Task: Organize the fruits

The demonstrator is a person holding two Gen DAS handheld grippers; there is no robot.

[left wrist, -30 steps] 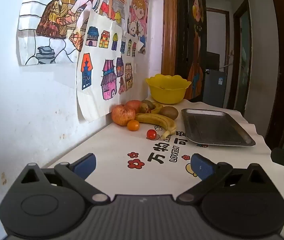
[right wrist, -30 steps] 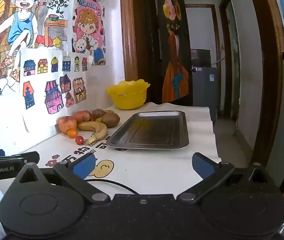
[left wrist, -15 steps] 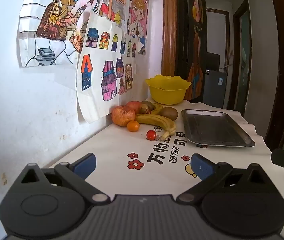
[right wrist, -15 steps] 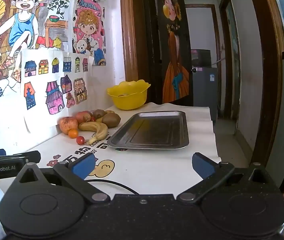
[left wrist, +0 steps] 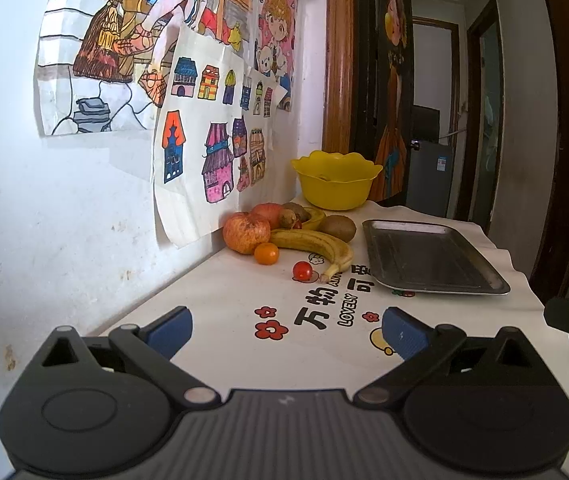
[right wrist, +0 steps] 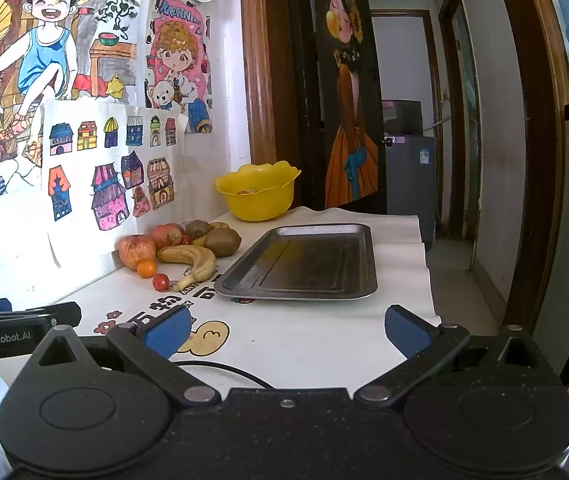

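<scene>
Nothing moved: across the last second both wrist views are almost the same; only a slight drift of the cameras toward the fruit, so the task has not truly begun.
Table: white cloth (left wrist: 212,300) with printed flowers and lettering, set against the wall of drawings; it carries everything below.
Tray: metal tray (left wrist: 432,258) lies bare on the right side of the cloth, just beside the fruit pile; I judge it the likely place for sorting.
Bowl: yellow bowl (left wrist: 334,180) stands at the far end by the door frame, behind the fruit; something small lies inside, too dim to name.
Fruit pile: heaped against the wall, untouched, none on the tray.
Banana: banana (left wrist: 316,244) lies along the front of the pile, stem toward the tray.
Red fruit: large reddish-orange fruit (left wrist: 246,232), perhaps a pomegranate, nearest the wall.
Kiwi: kiwi (left wrist: 338,227) sits behind the banana, nearest the tray.
Small orange: small orange (left wrist: 266,253) touches the large fruit.
Cherry tomato: cherry tomato (left wrist: 303,270) lies apart at the front, just beside the banana's stem.
Left gripper: left gripper (left wrist: 286,330) hovers over the near cloth, jaws spread wide, holding nothing, well short of the fruit.
Right gripper: right gripper (right wrist: 286,330) likewise wide apart and empty, facing the tray.
Meaning: all sorting remains ahead; the tomato looks the easiest first pick.
</scene>
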